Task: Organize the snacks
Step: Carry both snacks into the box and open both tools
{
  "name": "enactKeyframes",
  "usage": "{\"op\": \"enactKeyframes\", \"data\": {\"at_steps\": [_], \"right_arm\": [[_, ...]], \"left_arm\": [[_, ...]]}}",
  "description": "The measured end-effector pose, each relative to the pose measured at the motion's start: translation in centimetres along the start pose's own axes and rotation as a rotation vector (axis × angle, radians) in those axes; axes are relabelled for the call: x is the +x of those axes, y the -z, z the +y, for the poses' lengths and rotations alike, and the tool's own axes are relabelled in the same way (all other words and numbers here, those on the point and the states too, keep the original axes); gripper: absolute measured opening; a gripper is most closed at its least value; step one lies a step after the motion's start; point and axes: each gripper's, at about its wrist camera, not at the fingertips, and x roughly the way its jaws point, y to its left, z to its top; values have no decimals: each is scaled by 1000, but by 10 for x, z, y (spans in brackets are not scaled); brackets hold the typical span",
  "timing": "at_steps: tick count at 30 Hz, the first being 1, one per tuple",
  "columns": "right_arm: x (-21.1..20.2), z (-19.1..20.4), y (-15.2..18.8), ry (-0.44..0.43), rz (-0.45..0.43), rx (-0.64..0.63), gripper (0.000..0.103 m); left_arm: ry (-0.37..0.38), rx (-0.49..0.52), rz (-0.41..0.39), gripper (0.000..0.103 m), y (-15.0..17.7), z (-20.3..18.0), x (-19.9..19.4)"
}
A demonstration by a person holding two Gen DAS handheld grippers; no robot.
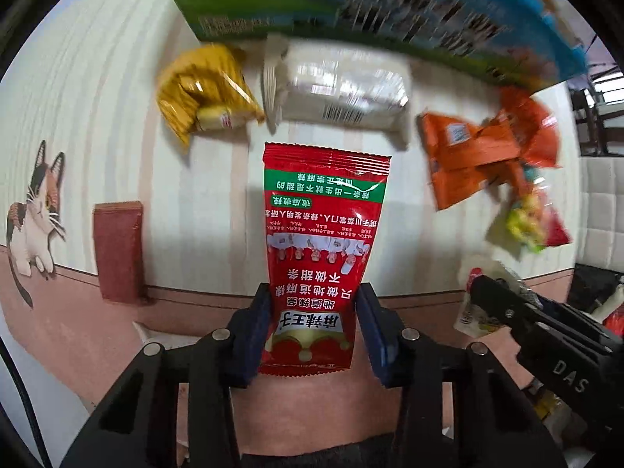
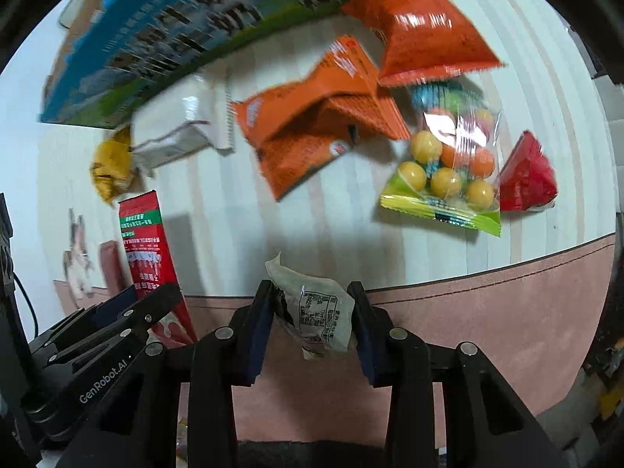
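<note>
My left gripper (image 1: 314,312) is shut on a red snack packet (image 1: 321,234) with a green band, held above the striped mat; it also shows in the right wrist view (image 2: 146,257). My right gripper (image 2: 310,312) is shut on a small pale crumpled sachet (image 2: 318,312), seen at the right of the left wrist view (image 1: 477,304). On the mat lie a yellow packet (image 1: 202,93), a white wrapped pack (image 1: 343,93), orange packets (image 2: 316,121), a clear bag of coloured balls (image 2: 448,167) and a red triangular packet (image 2: 526,173).
A large blue and green box (image 1: 351,4) stands along the far edge of the mat. A dark red block (image 1: 117,249) lies at the left near a cat picture (image 1: 35,210). The mat has a pink border (image 2: 487,312) at its near side.
</note>
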Motion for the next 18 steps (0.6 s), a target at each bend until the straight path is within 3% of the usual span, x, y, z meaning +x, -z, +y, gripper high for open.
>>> {"op": "enactKeyframes", "data": {"at_steps": [6,10,15,18], "right_arm": [[-56,14,-6,-87,-67,-32,41],[-107,28,-26,-142,-137,-62,41],[-157,45,-76,-154,-226,-99,41],[-177,54,-115,-145,-262,-109,41]], "left_arm": [[85,-2,-100,40,-18,4,-62],[136,0,-167,40,-52,-3,-120],[117,11,-231,40,-111,-10,-169],[84,2,-238,40,-144,-8,-177]]}}
